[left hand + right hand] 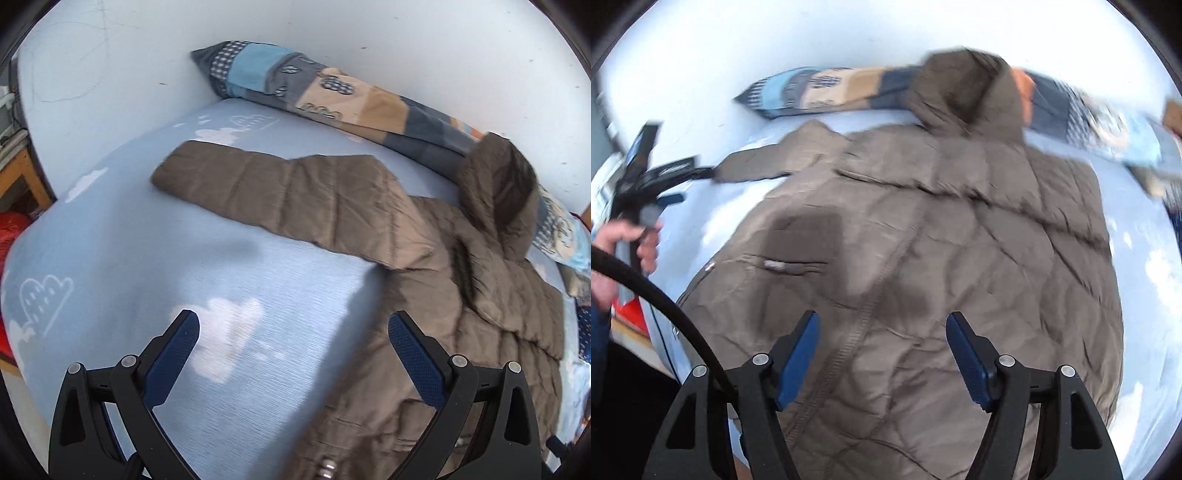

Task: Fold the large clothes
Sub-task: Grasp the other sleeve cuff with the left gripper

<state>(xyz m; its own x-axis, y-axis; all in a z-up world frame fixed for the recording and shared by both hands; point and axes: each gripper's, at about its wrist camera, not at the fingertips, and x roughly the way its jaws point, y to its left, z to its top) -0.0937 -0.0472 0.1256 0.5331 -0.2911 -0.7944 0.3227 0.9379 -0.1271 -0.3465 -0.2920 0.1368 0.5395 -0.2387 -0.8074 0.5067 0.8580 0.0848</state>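
A brown quilted hooded coat [905, 229] lies spread on a light blue bed sheet [129, 229]. In the left wrist view one sleeve [280, 192] stretches out to the left and the hood [498, 184] rests against a pillow. My left gripper [293, 325] hovers open above the sheet by the coat's left edge, nothing between its fingers. My right gripper [882, 325] stands open above the coat's body, over the zip line, with no cloth pinched. The left gripper [653, 184] also shows at the left edge of the right wrist view, held by a hand [631, 240].
A long patchwork pillow [332, 96] lies along the white wall [110, 55] at the back of the bed. A wooden piece of furniture [22, 173] and something red [11, 229] sit past the bed's left edge. A black cable [665, 302] crosses the right wrist view.
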